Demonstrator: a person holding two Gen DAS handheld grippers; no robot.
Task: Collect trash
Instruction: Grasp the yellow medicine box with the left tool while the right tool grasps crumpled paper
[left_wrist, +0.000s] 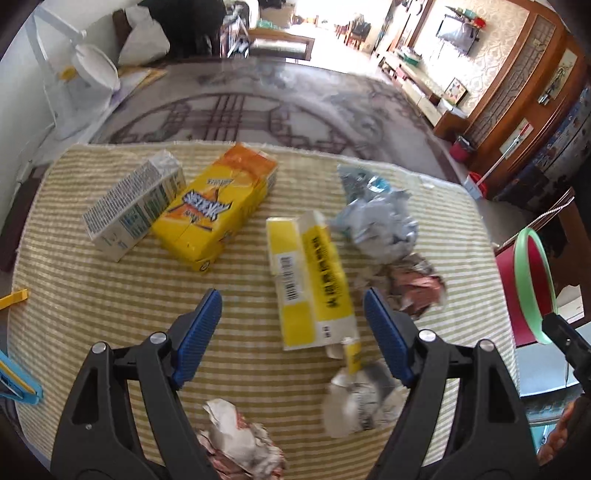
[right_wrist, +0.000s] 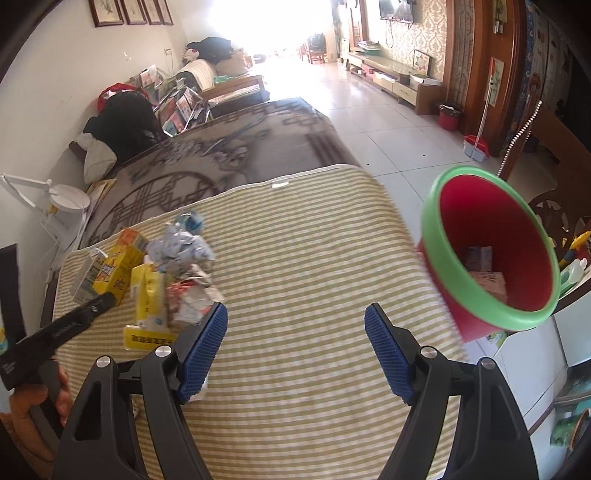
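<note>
Your left gripper (left_wrist: 291, 325) hangs over the striped mat (left_wrist: 110, 295) on the worktop, tilted steeply down, fingers wide apart and holding nothing. Between them lies the yellow-and-white box (left_wrist: 310, 280), flat on the mat, so that looks like your next pick: you're at the reach step, not yet gripping. To take it, drop lower, line the fingers across its narrow sides and close. Other trash is near: an orange carton (left_wrist: 218, 206) beside a grey carton (left_wrist: 133, 206), a blue-grey paper wad (left_wrist: 376, 218), a reddish wad (left_wrist: 413, 288), a white crumpled wrapper (left_wrist: 358, 402) touching the box's near end, and 1 more wad (left_wrist: 240, 443) by the left finger. Your right gripper (right_wrist: 295, 347) also points steeply down over bare mat, fingers wide apart, empty. The red bin (right_wrist: 491, 254) with the green rim sits off the mat's right edge, tipped toward you, with a few pieces already inside. Watch that wrapper at the box end; it may snag.
</note>
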